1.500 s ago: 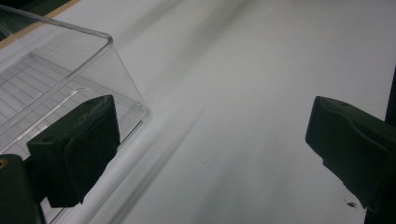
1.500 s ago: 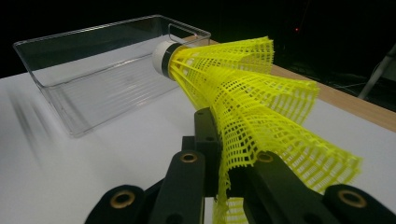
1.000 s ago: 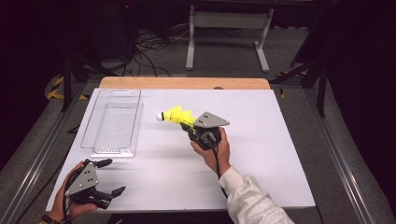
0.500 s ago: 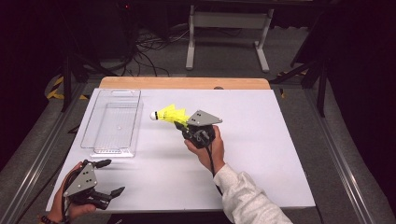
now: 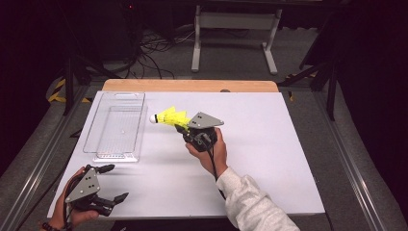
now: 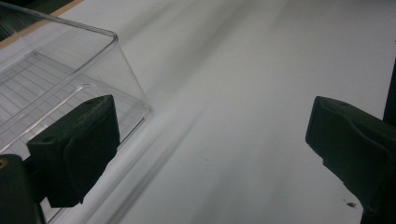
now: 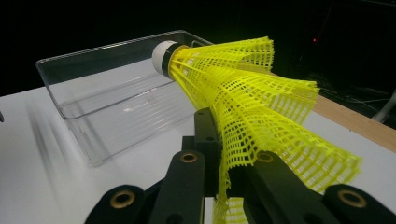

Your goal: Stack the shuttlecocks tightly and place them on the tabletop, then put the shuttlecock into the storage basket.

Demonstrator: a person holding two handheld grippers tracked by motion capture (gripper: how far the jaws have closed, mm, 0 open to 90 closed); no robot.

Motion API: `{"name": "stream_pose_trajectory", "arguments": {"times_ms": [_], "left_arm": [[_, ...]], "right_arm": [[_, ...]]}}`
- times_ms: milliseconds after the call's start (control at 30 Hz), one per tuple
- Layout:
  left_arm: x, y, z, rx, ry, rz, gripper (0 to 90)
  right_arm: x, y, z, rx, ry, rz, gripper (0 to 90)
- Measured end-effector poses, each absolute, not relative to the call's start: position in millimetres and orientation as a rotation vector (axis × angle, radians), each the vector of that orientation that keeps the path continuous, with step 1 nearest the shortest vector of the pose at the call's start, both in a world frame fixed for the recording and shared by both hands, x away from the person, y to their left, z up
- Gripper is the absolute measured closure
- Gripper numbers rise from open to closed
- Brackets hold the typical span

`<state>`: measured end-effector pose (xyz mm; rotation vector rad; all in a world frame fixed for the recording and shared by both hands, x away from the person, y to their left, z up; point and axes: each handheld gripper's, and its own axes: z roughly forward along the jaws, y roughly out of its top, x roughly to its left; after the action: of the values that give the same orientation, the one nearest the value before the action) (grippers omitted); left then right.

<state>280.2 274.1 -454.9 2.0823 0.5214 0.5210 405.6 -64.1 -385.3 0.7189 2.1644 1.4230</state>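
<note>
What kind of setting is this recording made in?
Likely a lab or recording studio: a white table in a dark room, loose cables on the floor behind, and a metal stand.

Toward the tray: bare white tabletop [image 5: 269, 144] lies between the right hand-held gripper [image 5: 179, 126] and the clear tray [image 5: 115, 126] — nothing between.
Tray walls: low, open on top.
Near left corner: left hand-held gripper [image 5: 111, 183] sits just beside the tray's near end.
</note>
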Motion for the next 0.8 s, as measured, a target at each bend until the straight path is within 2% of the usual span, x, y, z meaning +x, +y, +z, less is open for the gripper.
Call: {"name": "stream_pose_trajectory", "arguments": {"times_ms": [800], "left_arm": [[279, 274, -454, 2.08, 0.519, 0.529, 3.9]], "right_arm": [[406, -29, -381, 0.61, 2.248, 1.378, 88.2]]}}
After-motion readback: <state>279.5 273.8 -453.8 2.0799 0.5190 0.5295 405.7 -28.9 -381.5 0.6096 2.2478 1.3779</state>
